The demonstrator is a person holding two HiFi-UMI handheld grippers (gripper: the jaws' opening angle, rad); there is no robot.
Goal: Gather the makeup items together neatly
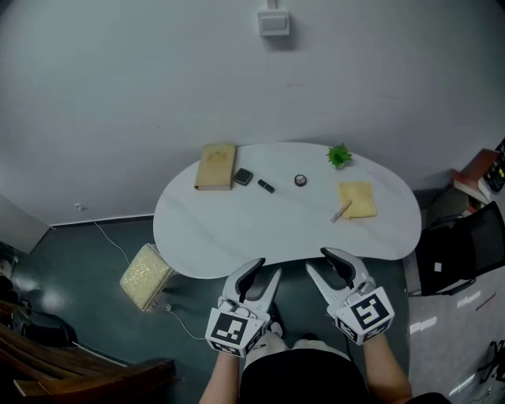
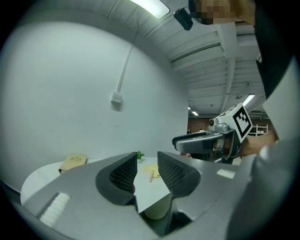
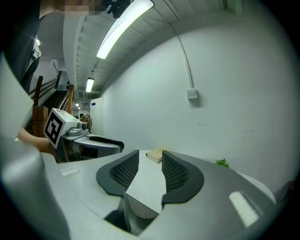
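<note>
Makeup items [image 1: 300,181] lie spread out on the far half of the white table [image 1: 237,237]. At the back left is a tan flat case [image 1: 216,166]. Just beside its right edge is a small dark square box [image 1: 243,177], and near that lies a short dark tube [image 1: 266,186]. A little round pot [image 1: 300,181] sits alone near the middle. Over on the right is a yellow flat piece [image 1: 357,199], and a thin stick [image 1: 341,211] lies tilted at its left edge. A small green plant [image 1: 340,155] stands at the back edge, behind the yellow piece.

The left claw [image 1: 264,270] is at the near edge of the table. Its two sides are a little way apart, and only the bare table top shows between them. The right claw [image 1: 321,263] is just beside it at the same edge. It is also partly open and holds nothing. Both claws point toward the makeup, which is well apart from them. No claw touches any item.

On the floor to the left of the table lies a yellow bag [image 1: 145,274]. A small white box [image 1: 273,22] is high on the wall.
</note>
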